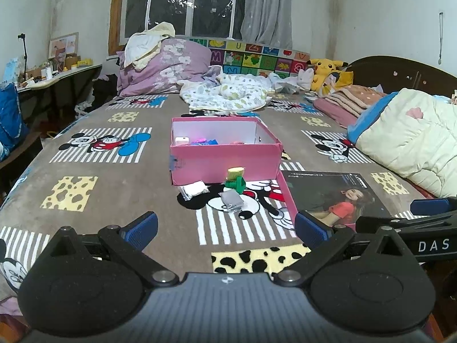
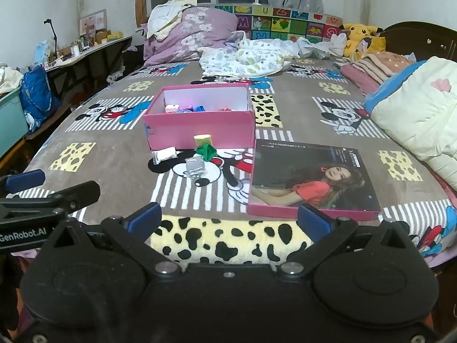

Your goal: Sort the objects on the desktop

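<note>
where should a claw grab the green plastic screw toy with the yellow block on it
Grip the green plastic screw toy low, across its green body, coming from the near side above the bed. The yellow block perches on top and the pink cardboard box wall stands right behind, so a high or rear approach would probably knock it off.

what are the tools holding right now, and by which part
Nothing. The left tool and the right tool are both open and empty, short of the small items by the pink box.
</note>
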`<action>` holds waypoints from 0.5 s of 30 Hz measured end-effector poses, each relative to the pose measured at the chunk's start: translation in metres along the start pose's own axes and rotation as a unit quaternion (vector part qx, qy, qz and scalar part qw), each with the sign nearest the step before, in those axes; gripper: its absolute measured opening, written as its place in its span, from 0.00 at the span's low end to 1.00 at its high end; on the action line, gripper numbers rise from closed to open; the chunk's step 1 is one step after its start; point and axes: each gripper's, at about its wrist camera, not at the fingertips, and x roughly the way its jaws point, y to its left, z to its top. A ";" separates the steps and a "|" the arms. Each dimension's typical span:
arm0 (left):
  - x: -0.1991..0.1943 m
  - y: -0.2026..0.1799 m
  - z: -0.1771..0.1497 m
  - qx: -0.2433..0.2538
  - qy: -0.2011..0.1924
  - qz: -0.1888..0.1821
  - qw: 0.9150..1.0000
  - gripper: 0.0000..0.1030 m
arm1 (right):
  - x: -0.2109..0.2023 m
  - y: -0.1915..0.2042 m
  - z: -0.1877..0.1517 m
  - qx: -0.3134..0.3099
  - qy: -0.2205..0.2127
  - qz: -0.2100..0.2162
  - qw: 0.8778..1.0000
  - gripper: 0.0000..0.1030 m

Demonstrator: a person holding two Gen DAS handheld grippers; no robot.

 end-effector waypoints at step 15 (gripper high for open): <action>0.007 0.000 -0.002 0.003 0.005 0.003 1.000 0.99 | 0.007 -0.001 -0.001 -0.001 0.009 0.001 1.000 1.00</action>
